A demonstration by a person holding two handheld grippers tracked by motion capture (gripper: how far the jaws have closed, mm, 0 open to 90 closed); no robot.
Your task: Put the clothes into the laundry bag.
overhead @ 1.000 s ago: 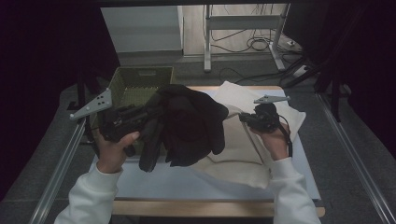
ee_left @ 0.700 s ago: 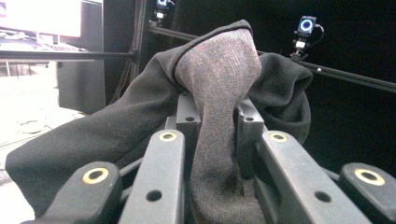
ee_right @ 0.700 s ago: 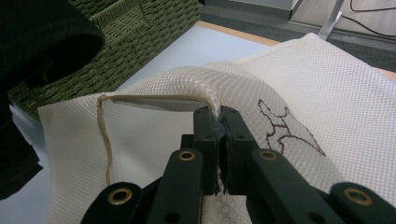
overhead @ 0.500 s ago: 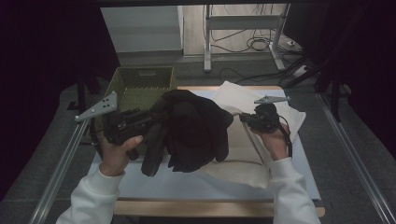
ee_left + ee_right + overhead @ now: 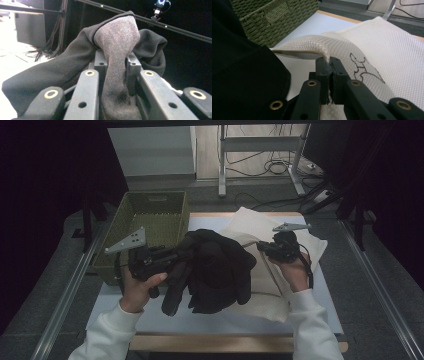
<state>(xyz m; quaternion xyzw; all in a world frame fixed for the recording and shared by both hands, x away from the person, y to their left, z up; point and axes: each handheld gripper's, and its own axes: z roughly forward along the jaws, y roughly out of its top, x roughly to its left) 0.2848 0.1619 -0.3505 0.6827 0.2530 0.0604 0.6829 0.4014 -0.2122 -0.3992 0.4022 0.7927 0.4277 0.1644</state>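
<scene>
Nearest, left tool [image 5: 186,254] pinching a bunched fold of the dark garment [image 5: 217,270], ribbed cloth squeezed between its pads [image 5: 101,60] in the left gripper view, the rest of the garment hanging in a heap over the counter [image 5: 210,320] and draping onto the white mesh bag [image 5: 305,245]. Just right of the heap, right tool [image 5: 260,246] pressed together on the lifted rim of the mesh bag [image 5: 322,52], holding that edge up off the counter so a shallow mouth gapes toward the garment. Garment directly left of that mouth, touching the bag's top layer, long side running toward the person. Likely next: carry the garment rightward and under the raised rim, left hand clearly the nearer one for that push. Farther back on the left, green woven basket [image 5: 150,215], set apart from the bag.
</scene>
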